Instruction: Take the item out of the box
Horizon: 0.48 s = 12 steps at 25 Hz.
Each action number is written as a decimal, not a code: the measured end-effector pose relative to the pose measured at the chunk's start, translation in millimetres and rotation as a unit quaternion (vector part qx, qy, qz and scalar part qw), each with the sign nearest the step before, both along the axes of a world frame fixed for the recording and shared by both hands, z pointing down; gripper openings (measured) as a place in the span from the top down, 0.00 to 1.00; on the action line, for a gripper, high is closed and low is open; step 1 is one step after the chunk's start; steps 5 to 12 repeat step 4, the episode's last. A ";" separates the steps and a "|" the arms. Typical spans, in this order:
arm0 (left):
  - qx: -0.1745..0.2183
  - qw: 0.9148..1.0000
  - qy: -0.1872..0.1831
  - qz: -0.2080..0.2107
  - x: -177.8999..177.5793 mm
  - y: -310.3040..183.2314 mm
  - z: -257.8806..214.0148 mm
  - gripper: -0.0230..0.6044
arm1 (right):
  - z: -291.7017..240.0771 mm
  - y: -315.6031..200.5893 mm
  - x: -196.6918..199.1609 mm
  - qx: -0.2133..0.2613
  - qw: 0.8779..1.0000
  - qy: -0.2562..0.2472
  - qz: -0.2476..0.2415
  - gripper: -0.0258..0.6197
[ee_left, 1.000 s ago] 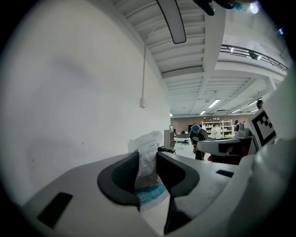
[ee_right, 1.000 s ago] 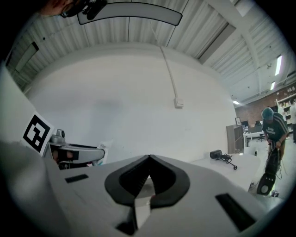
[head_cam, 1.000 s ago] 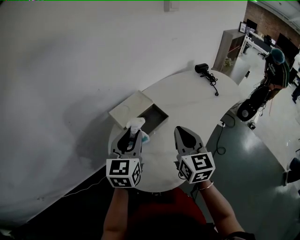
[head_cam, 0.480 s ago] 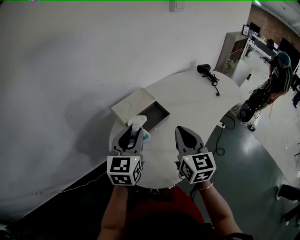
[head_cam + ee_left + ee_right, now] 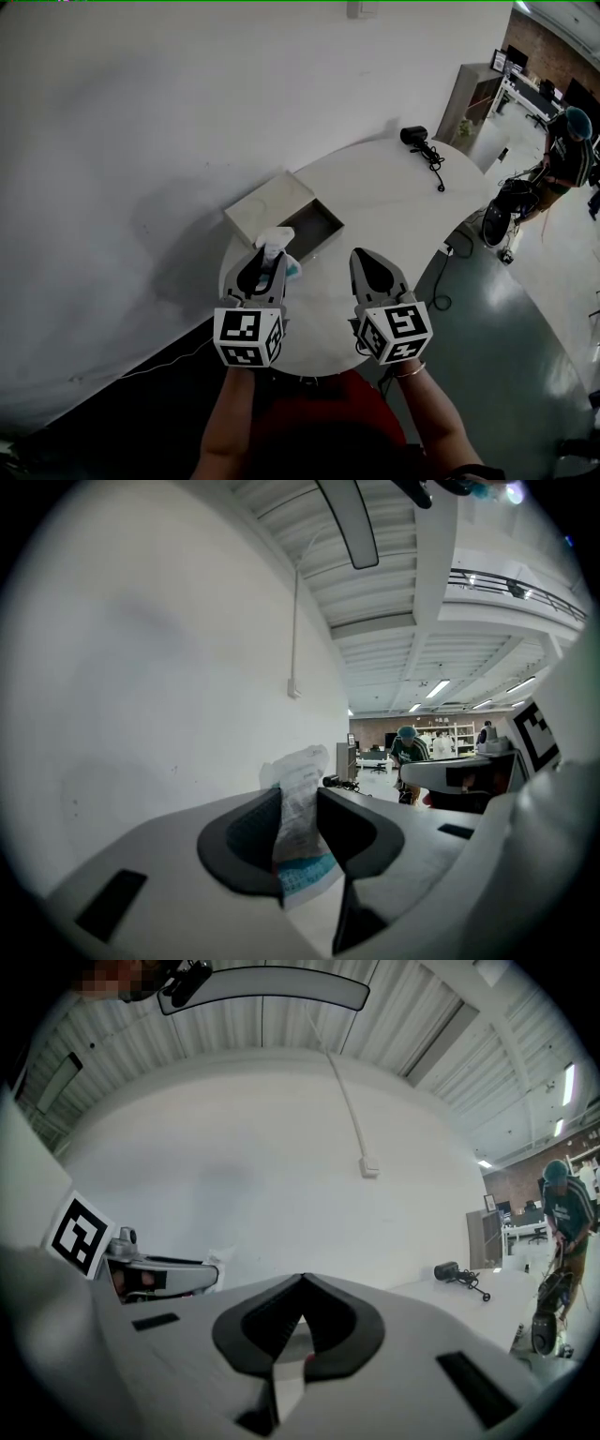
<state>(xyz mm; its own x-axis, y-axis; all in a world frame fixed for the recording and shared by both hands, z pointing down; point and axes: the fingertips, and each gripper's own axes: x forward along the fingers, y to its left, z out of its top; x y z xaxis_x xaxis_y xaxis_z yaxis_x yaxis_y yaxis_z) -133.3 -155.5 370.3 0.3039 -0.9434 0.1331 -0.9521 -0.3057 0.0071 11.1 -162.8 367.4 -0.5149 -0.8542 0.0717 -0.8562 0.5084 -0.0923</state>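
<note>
A white packet with a blue-green end (image 5: 275,246) (image 5: 302,822) is pinched between the jaws of my left gripper (image 5: 265,258) (image 5: 298,819), held above the near part of the round white table (image 5: 394,197). Just beyond it sits the open shallow box (image 5: 309,228), its pale lid (image 5: 268,206) lying against its far left side. The box's dark inside shows nothing in it from the head view. My right gripper (image 5: 371,265) (image 5: 302,1309) hovers to the right of the left one, jaws closed tip to tip with nothing between them.
A black device with a coiled cable (image 5: 420,142) lies at the table's far side. A white wall runs along the left. To the right is grey floor with a person in a teal cap (image 5: 570,141) and round equipment (image 5: 494,225).
Both grippers keep almost the same place; the left still holds the packet. The head view has shifted slightly, and the person at the right has moved along the floor.
</note>
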 end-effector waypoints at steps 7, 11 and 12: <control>0.000 1.000 0.001 -0.003 0.6 -4.9 3.1 0.75 | 2.7 -4.2 0.7 0.001 1.000 -0.004 -0.002 0.94; 0.000 1.000 0.001 -0.003 0.6 -4.9 3.1 0.75 | 2.7 -4.2 0.7 0.001 1.000 -0.004 -0.002 0.94; 0.000 1.000 0.001 -0.003 0.6 -4.9 3.1 0.75 | 2.7 -4.2 0.7 0.001 1.000 -0.004 -0.002 0.94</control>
